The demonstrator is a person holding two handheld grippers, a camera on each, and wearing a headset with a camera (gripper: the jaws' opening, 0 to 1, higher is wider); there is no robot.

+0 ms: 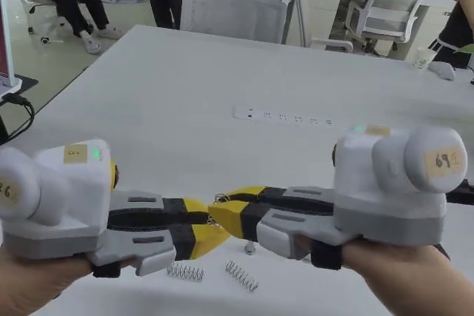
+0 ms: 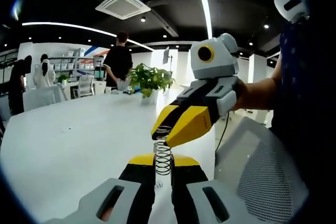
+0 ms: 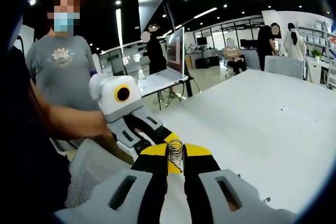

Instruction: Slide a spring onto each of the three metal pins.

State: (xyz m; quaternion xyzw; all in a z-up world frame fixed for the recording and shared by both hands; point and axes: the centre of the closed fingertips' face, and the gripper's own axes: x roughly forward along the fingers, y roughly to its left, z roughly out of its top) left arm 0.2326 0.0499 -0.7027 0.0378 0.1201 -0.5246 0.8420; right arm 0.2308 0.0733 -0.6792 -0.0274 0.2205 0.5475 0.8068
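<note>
- left hand-held gripper [image 1: 201, 229] and right hand-held gripper [image 1: 222, 212] nearest the head camera, one in each hand, yellow tips meeting nose to nose above the near edge of the worktop [image 1: 222, 79]
- spring [image 2: 164, 156] bridges the two tips; in the left gripper view it stands up out of that gripper's own jaws and its top coil touches the right one's yellow tip
- left jaws: drawn in to a narrow gap, closed on the lower end of the spring
- right jaws: in the right gripper view the coil sits between its own two yellow tips, which are closed on it; from the left gripper view they read as one closed wedge
- cannot tell whether a pin runs inside the coils
- two loose springs [image 1: 185, 271] [image 1: 242, 276] lie flat on the worktop just below the tips, side by side, apart from each other
- small metal piece [image 1: 250, 248] just above the right-hand loose spring; too small to identify
- socket strip [image 1: 285, 117] set into the worktop toward the far edge, well apart from the springs
</note>
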